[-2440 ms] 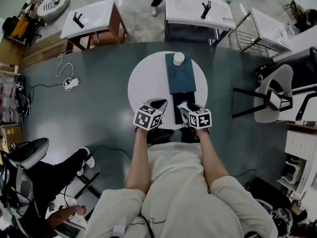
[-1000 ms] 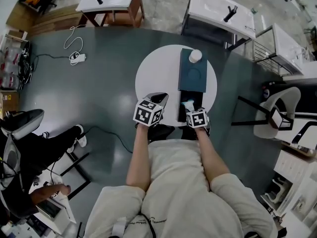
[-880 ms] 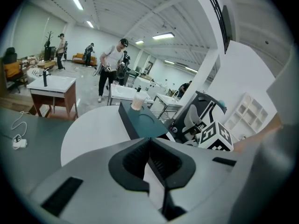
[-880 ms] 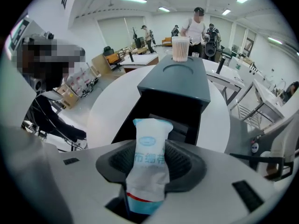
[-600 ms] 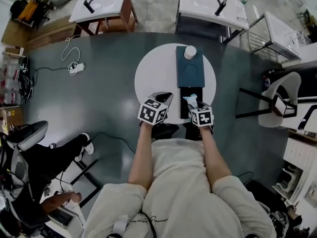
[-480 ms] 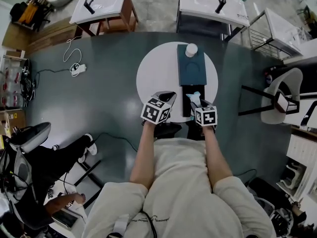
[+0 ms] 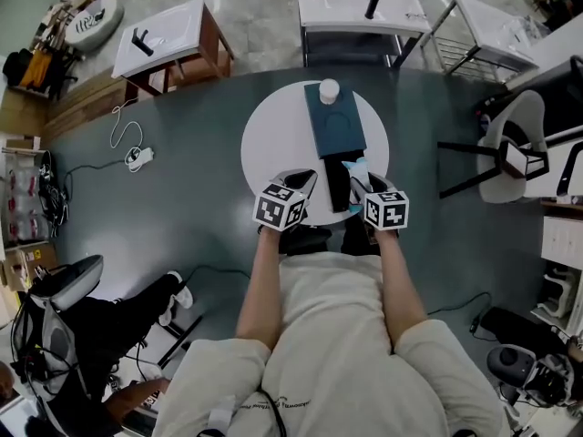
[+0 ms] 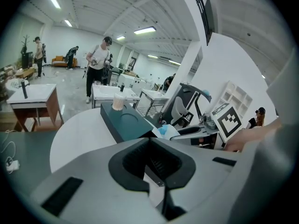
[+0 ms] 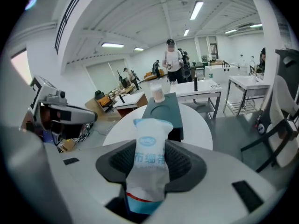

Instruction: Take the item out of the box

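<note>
Jaws of the right gripper [image 9: 150,164] clamp the pouch [image 9: 149,146], its length pointing at the box [image 9: 164,110] mid-frame; left gripper [image 8: 152,164] closed, empty.

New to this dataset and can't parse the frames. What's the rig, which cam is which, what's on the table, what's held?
There is no robot here. A person holds a two-jaw gripper in each hand, and the cubes with square markers are part of those grippers. The top-down picture comes from a camera on the person's head. The other two come from cameras riding on each gripper, looking along its jaws.

On the round white table lies a long dark teal box with its near end open. A small white cup stands on its far end.

The right gripper is clamped on a white pouch with blue print, held up by the box's open end. The left gripper holds nothing, and its jaws look shut.
</note>
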`<control>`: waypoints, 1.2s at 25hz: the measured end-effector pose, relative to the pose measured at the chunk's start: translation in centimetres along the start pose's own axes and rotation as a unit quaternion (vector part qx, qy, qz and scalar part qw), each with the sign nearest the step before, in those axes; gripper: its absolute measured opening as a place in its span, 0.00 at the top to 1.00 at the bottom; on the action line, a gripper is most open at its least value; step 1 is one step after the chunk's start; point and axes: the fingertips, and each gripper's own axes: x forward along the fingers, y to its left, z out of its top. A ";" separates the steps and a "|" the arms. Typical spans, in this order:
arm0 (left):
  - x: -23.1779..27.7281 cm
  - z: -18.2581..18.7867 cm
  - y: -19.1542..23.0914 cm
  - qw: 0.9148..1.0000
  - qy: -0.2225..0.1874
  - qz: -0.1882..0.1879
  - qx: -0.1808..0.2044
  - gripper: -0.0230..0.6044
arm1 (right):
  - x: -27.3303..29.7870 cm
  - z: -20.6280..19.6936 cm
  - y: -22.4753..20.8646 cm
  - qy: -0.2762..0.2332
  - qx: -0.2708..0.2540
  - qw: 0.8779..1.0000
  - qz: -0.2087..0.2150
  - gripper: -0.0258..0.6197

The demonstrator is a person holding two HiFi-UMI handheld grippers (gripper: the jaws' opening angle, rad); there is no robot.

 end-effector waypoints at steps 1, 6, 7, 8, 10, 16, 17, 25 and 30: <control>-0.1 0.2 -0.1 1.000 -0.002 -0.002 0.000 0.93 | -0.3 0.6 0.0 -0.011 -0.001 1.000 0.001 0.63; -0.1 1.2 -0.6 1.000 -0.008 -0.007 0.007 0.93 | -1.3 2.6 0.4 -0.054 -0.010 0.998 0.016 0.63; -0.2 1.2 -0.7 1.000 -0.008 -0.008 0.009 0.93 | -1.5 2.7 0.5 -0.058 -0.010 0.998 0.016 0.63; -0.2 1.1 -0.8 1.000 -0.009 -0.008 0.010 0.93 | -1.7 2.8 0.5 -0.062 -0.009 0.998 0.017 0.63; -0.3 1.0 -0.9 1.000 -0.009 -0.009 0.013 0.93 | -2.0 3.1 0.5 -0.069 -0.010 0.997 0.018 0.63; -0.3 1.3 -1.5 1.000 -0.011 -0.010 0.027 0.93 | -3.1 4.0 -0.2 -0.094 -0.017 0.995 0.010 0.63; -0.3 1.4 -1.5 0.999 -0.012 -0.010 0.028 0.93 | -3.2 4.0 -0.3 -0.095 -0.014 0.995 0.010 0.63; 0.0 1.3 -2.0 0.999 -0.011 -0.010 0.038 0.93 | -4.2 4.3 -1.9 -0.122 0.002 0.992 -0.012 0.63; -0.4 2.6 -1.9 0.999 -0.013 -0.010 0.038 0.93 | -4.8 5.7 -1.8 -0.129 0.013 0.992 -0.010 0.63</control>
